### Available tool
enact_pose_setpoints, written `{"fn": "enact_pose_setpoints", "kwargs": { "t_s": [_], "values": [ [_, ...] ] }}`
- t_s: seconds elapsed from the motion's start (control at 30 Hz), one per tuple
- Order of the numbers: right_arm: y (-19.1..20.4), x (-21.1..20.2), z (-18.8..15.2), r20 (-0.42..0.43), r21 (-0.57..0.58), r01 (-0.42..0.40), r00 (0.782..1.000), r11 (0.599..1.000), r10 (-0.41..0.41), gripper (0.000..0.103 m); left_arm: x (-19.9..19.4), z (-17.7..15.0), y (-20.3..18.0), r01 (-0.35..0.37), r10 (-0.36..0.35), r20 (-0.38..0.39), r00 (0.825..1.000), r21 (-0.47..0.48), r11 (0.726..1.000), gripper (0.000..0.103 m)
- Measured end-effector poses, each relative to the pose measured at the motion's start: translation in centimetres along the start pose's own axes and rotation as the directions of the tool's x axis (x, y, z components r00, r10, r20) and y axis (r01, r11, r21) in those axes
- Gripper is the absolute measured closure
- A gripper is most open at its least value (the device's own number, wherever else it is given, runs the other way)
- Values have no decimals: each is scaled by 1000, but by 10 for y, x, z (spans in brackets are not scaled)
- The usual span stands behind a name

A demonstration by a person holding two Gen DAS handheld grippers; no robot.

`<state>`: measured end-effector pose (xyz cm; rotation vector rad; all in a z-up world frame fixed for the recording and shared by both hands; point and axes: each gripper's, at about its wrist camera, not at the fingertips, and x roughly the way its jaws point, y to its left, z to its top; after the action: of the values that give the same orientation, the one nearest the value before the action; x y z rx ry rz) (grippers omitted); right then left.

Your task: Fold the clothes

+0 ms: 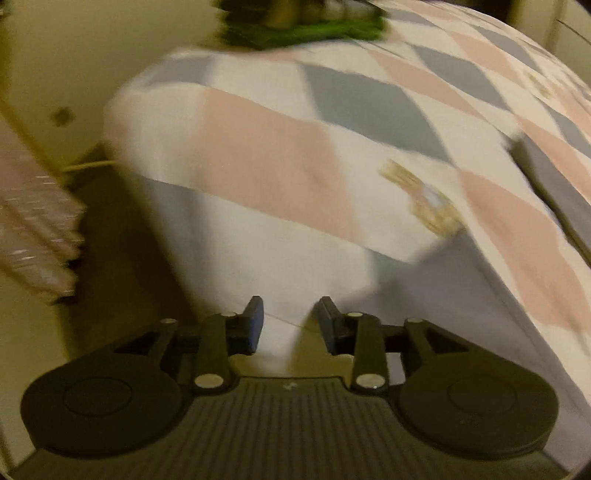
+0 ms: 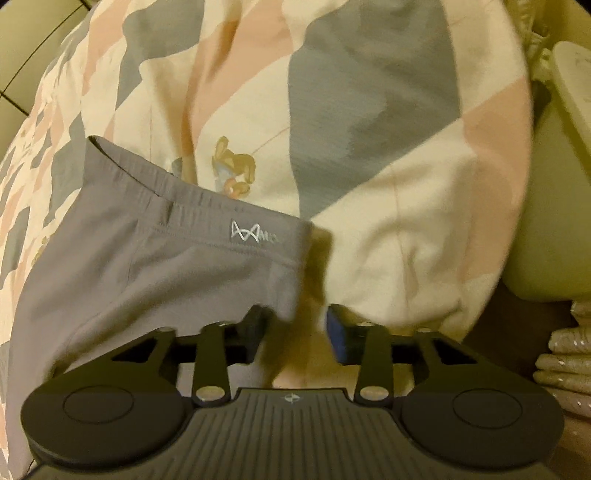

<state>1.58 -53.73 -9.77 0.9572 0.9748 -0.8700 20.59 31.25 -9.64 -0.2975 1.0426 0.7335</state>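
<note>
A grey garment with an elastic waistband and a small white logo lies on a bed quilt checked in pink, grey and cream. My right gripper is open at the garment's near right corner. Its left finger overlaps the cloth edge, and motion blur hides whether it touches. In the left wrist view my left gripper is open above the quilt's hanging corner, with nothing between its fingers. A strip of the grey garment shows at the right edge.
Green, blurred items sit at the far end of the bed. A stack of folded pinkish fabric lies left of the bed, and a similar stack appears at right. A cream round object stands by the bed corner.
</note>
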Motion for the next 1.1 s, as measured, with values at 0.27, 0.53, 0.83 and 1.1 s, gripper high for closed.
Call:
{"fn": "enact_pose_setpoints", "kwargs": {
  "t_s": [0.27, 0.53, 0.83, 1.1],
  "values": [
    [-15, -45, -31, -34, 41, -36, 999, 999, 37, 29, -43, 8, 6, 105, -108, -176, 978, -27, 994, 71],
    [43, -50, -68, -166, -243, -194, 974, 950, 156, 29, -146, -80, -102, 411, -321, -295, 900, 331, 849, 61],
    [73, -108, -64, -199, -591, -359, 933, 722, 300, 25, -265, -162, -153, 363, -333, -157, 930, 539, 760, 48],
    [39, -146, -59, -244, -723, -391, 916, 571, 318, 19, -343, -216, -149, 307, -334, -58, 941, 565, 766, 42]
  ]
}}
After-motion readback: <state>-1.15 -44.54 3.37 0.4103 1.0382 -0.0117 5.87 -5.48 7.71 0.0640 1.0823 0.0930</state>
